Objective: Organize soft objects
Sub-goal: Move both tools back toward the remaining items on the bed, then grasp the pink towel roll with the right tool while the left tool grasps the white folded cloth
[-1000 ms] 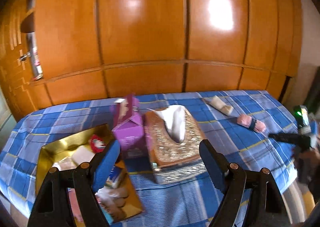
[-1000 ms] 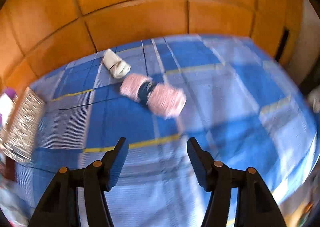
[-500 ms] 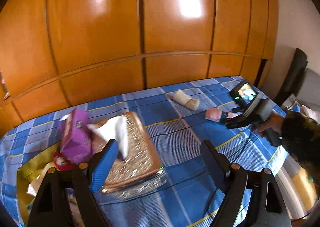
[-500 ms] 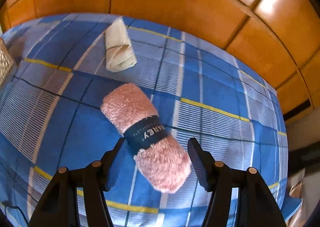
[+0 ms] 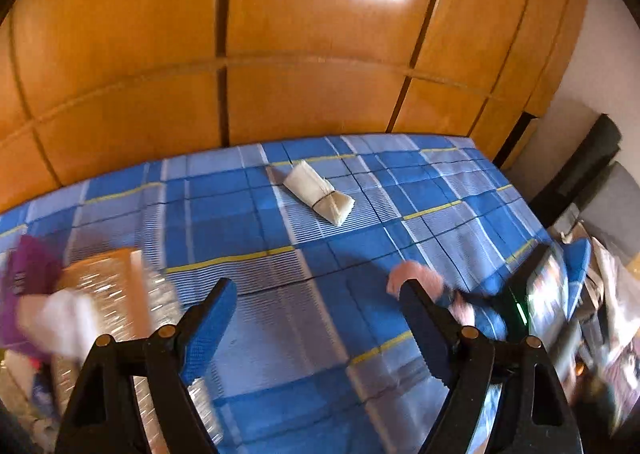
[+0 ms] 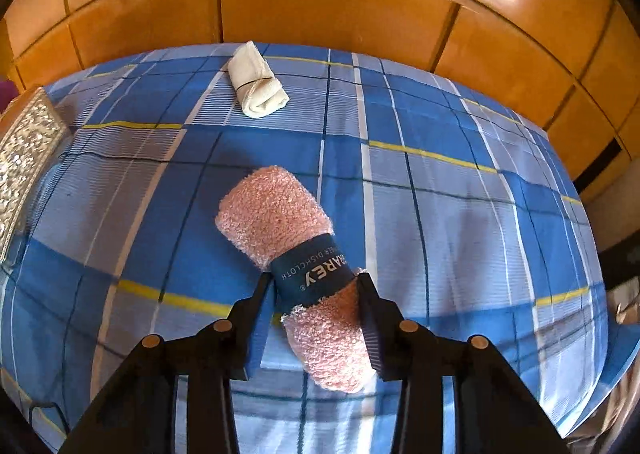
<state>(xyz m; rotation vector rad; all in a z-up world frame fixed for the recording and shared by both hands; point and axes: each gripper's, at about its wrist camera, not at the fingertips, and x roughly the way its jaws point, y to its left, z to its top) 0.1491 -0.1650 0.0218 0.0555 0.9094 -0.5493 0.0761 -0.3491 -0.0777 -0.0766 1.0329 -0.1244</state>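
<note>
A pink fluffy dishcloth roll point(image 6: 276, 214) with a dark blue paper band lies on the blue plaid bedcover point(image 6: 460, 254). My right gripper point(image 6: 316, 288) straddles it at the band, its jaws closing, and both pads touch the roll's sides. A white cloth roll point(image 6: 256, 84) tied with a thin band lies farther back. In the left wrist view the white cloth roll point(image 5: 318, 196) sits ahead, and the pink dishcloth roll point(image 5: 416, 274) peeks out behind the right finger. My left gripper point(image 5: 316, 292) hovers open over bare cover with nothing between its fingers.
A glittery tissue box point(image 5: 108, 294) and a purple carton point(image 5: 28, 270) stand blurred at the left. The tissue box point(image 6: 24, 158) also shows at the right wrist view's left edge. Wooden wardrobe doors point(image 5: 320, 54) rise behind the bed. The bed's edge point(image 6: 592, 294) drops off at the right.
The left gripper swung right, away from the gold tray and tissue box, toward the white roll. The right gripper came down over the pink roll and its jaws narrowed onto it.
</note>
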